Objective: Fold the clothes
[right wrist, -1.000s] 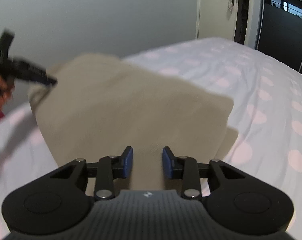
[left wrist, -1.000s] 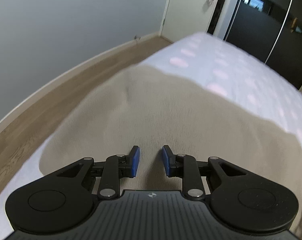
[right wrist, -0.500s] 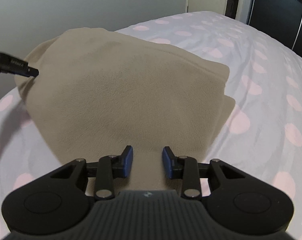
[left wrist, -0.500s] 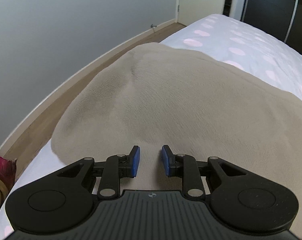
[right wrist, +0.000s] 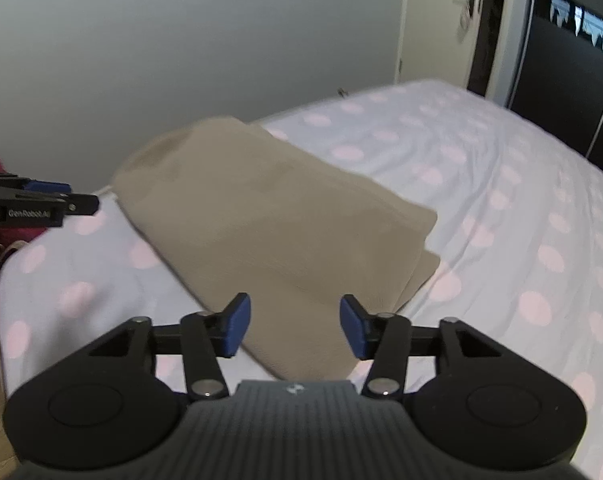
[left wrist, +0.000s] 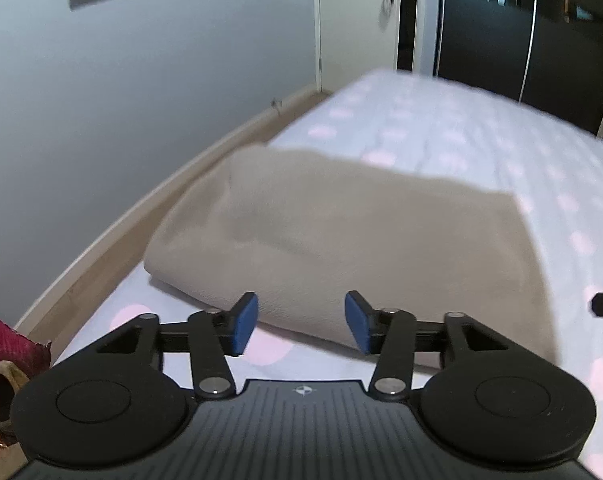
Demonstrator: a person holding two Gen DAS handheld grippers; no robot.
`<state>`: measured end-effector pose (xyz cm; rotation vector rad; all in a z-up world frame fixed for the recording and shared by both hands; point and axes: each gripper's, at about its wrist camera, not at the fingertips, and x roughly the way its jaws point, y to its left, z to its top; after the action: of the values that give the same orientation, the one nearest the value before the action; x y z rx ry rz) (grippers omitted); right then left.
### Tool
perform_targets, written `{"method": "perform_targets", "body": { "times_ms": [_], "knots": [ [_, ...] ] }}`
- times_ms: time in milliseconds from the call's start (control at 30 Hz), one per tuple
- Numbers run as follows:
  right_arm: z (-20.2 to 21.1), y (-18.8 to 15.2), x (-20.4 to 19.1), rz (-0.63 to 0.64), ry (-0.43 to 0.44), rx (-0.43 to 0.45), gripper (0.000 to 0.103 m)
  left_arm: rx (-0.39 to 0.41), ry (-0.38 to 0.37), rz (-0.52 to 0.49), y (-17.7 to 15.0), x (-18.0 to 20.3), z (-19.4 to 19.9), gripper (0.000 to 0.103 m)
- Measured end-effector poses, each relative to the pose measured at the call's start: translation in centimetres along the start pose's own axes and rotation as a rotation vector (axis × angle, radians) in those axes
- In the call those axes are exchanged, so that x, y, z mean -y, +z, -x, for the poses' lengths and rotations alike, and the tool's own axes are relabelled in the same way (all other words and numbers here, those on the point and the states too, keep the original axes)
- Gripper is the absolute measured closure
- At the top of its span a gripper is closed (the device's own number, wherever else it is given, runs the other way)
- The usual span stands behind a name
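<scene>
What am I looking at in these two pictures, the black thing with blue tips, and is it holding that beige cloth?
No robot arm here: a person carries a two-finger gripper in each hand, each with a wide-angle camera looking along its fingers. One picture comes from the left gripper, the other from the right gripper. The blue tips are the finger pads. A folded beige garment lies on a bed sheet with pink dots. Both grippers' jaws have just been opening; they stand apart with nothing clamped, so the garment lies free. The black bar at the left edge of the right view is the other gripper seen from the side.
</scene>
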<state>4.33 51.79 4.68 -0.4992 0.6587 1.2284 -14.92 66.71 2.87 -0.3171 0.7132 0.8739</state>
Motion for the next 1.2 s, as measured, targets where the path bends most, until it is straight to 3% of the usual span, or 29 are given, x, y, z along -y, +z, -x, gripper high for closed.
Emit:
{"method": "perform_targets", "body": {
  "times_ms": [67, 167, 233, 333, 567, 800, 1067, 1200],
  "knots": [
    [2.6, -0.3, -0.6, 0.012, 0.013, 0.021, 0.045, 0.021, -0.011, 0.039, -0.2, 0.9, 3.1, 0.05],
    [6.2, -1.0, -1.5, 0.023, 0.016, 0.052, 0.032, 0.064, -0.008, 0.071, -1.0, 2.3, 6.9, 0.04],
    [8.2, -1.9, -1.8, 0.018, 0.004, 0.071, 0.024, 0.089, 0.018, 0.059, -2.0, 3.6, 9.1, 0.03],
    [10.7, -3.9, -2.2, -0.005, -0.03, 0.098, 0.018, 0.104, 0.055, 0.023, -4.2, 5.6, 11.4, 0.028],
    [14.5, -10.3, -3.2, -0.108, -0.099, 0.193, 0.015, 0.136, 0.065, -0.046, -9.6, 9.5, 13.7, 0.027],
    [14.7, -16.1, -4.1, -0.222, -0.161, 0.215, 0.015, 0.196, 0.052, 0.014, -14.1, 10.8, 15.2, 0.027],
    [15.4, -21.0, -6.4, -0.263, -0.199, 0.237, 0.015, 0.138, 0.031, 0.009, -18.2, 11.6, 14.4, 0.027],
    [15.2, -21.9, -7.0, -0.249, -0.205, 0.223, 0.015, 0.124, 0.067, -0.019, -19.3, 12.7, 14.3, 0.027]
  ]
}}
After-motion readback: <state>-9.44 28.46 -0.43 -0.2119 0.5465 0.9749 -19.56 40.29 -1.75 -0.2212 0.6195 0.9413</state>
